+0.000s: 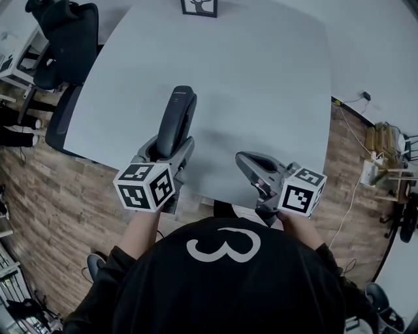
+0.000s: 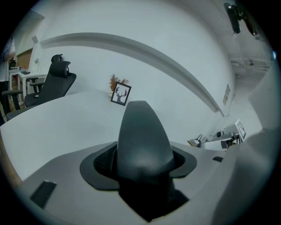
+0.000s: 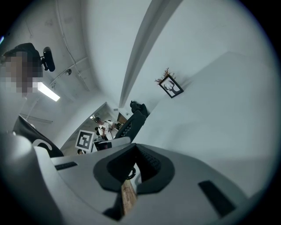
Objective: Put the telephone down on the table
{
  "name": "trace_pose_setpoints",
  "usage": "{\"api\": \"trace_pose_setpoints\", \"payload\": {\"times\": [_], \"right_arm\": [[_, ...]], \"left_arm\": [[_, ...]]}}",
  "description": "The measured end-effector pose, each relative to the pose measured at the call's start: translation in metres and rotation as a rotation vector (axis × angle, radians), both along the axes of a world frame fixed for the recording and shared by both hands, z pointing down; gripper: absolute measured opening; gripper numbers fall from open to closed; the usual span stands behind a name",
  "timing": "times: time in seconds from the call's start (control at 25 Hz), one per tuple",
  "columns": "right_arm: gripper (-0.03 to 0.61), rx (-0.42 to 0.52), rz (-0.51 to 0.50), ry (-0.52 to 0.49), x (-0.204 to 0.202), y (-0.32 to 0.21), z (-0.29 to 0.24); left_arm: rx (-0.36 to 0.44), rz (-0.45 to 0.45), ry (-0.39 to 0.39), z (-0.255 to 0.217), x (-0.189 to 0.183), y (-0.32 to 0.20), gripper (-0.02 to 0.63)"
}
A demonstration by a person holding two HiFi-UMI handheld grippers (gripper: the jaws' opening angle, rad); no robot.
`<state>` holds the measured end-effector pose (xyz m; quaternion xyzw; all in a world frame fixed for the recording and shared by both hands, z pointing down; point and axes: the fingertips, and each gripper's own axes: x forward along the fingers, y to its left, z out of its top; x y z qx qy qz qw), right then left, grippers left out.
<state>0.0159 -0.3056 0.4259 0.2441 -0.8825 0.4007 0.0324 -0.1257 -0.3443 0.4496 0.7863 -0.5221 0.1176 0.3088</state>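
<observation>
The telephone [image 1: 179, 114] is a dark grey handset. My left gripper [image 1: 171, 149] is shut on its near end, and the handset points away from me over the near part of the light grey table [image 1: 274, 78]. In the left gripper view the telephone [image 2: 142, 140] stands up between the jaws and fills the middle, with my left gripper [image 2: 140, 173] clamped round its base. It seems to hang a little above the tabletop. My right gripper [image 1: 247, 163] is at the table's near edge, shut, with nothing held. In its own view the right gripper [image 3: 131, 176] shows only a thin slit between the jaws.
A small framed picture [image 1: 199, 6] stands at the far edge of the table [image 2: 61, 118]; the same picture [image 3: 171, 86] shows in the right gripper view. A black office chair [image 1: 68, 39] stands at the table's far left corner. Wooden floor [image 1: 59, 202] lies on both sides, with cables and clutter [image 1: 385, 156] at right.
</observation>
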Motion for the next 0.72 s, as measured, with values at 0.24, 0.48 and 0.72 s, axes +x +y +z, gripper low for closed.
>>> {"api": "trace_pose_setpoints", "payload": {"times": [0.24,0.48,0.72], "right_arm": [[0.008,-0.037,0.049,0.0,0.015,-0.006,0.013],[0.008,-0.066,0.073,-0.007,0.022,-0.008,0.023],[0.008,-0.092,0.078,-0.03,0.022,-0.009,0.027]], "left_arm": [[-0.016,0.022,-0.026,0.022,0.006,-0.018,0.293],[-0.017,0.026,-0.106,0.041,0.008,-0.033,0.293],[-0.032,0.029,-0.178,0.063,0.012,-0.047,0.293]]}}
